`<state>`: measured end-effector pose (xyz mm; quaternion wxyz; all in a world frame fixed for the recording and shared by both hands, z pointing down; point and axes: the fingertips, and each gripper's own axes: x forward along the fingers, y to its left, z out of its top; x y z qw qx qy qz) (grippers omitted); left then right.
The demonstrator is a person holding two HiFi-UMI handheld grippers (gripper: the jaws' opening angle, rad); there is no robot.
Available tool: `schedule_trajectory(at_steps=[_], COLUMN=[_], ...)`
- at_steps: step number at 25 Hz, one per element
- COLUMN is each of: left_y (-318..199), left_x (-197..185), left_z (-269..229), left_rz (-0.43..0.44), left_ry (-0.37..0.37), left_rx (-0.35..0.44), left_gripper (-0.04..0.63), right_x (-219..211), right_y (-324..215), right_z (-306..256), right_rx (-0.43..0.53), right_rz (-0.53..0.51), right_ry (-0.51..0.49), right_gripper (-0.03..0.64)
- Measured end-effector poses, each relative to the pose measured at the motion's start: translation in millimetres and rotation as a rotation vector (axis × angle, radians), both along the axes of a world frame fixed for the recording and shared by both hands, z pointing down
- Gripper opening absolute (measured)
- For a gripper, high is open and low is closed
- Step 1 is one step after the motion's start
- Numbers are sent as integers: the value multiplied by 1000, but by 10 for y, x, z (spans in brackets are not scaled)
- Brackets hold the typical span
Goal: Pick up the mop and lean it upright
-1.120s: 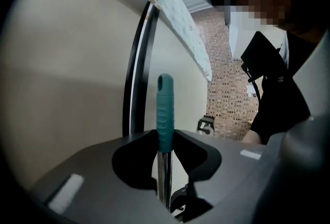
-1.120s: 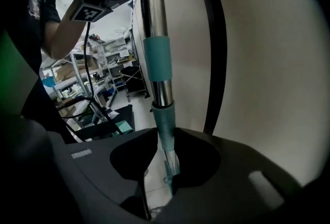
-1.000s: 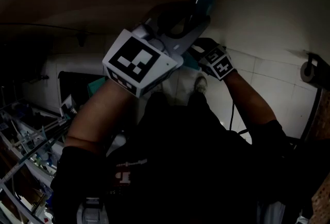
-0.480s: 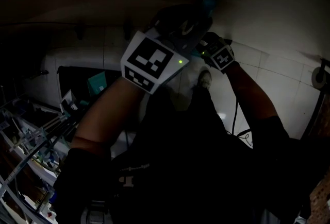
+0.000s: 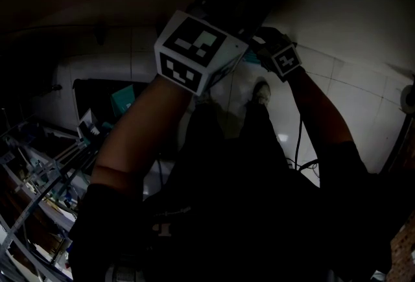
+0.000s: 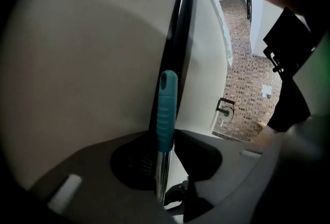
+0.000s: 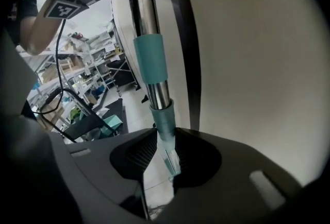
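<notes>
Teal-sleeved mop handle [image 6: 166, 109] stands beside the wall [image 6: 87, 63] — left gripper [image 6: 163, 141] jaws clench it, right gripper [image 7: 166, 141] jaws opening round it.

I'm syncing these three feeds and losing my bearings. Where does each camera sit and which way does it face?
Left gripper view: rides the left gripper, faces along the mop pole to its teal grip; jaws clamp it.
Right gripper view: rides the right gripper, faces along the pole toward the left forearm and marker cube; jaws opening around the pole.
Head view: on the head, looking down at left forearm, right forearm and a shoe.
Shared: every view shows the pole; right gripper and head views share the left forearm.
</notes>
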<state>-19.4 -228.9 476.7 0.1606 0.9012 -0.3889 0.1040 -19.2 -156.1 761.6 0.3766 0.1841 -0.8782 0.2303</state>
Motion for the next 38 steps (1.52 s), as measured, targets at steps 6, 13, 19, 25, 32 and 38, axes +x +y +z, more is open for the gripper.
schedule_trajectory(at_steps=[6, 13, 19, 25, 32, 38], left_y=[11, 46, 69, 194, 516, 637], left_x=[20, 51, -33, -217, -478, -639], left_z=[20, -16, 49, 91, -157, -825], left_rz=[-3, 19, -8, -53, -97, -124], left_ry=[1, 50, 67, 79, 106, 154], left_rx=[-9, -33, -54, -82, -102, 0], left_gripper=[109, 115, 170, 178, 178, 176], right_x=[14, -7, 12, 131, 434, 716], right_y=[44, 81, 74, 105, 184, 135], right_z=[-7, -53, -61, -143, -863, -1969], right_rx=[-25, -21, -20, -16, 34, 168], right_rz=[42, 30, 44, 57, 110, 154], right_ry=[0, 14, 11, 19, -28, -115], right_gripper=[121, 183, 195, 202, 202, 179])
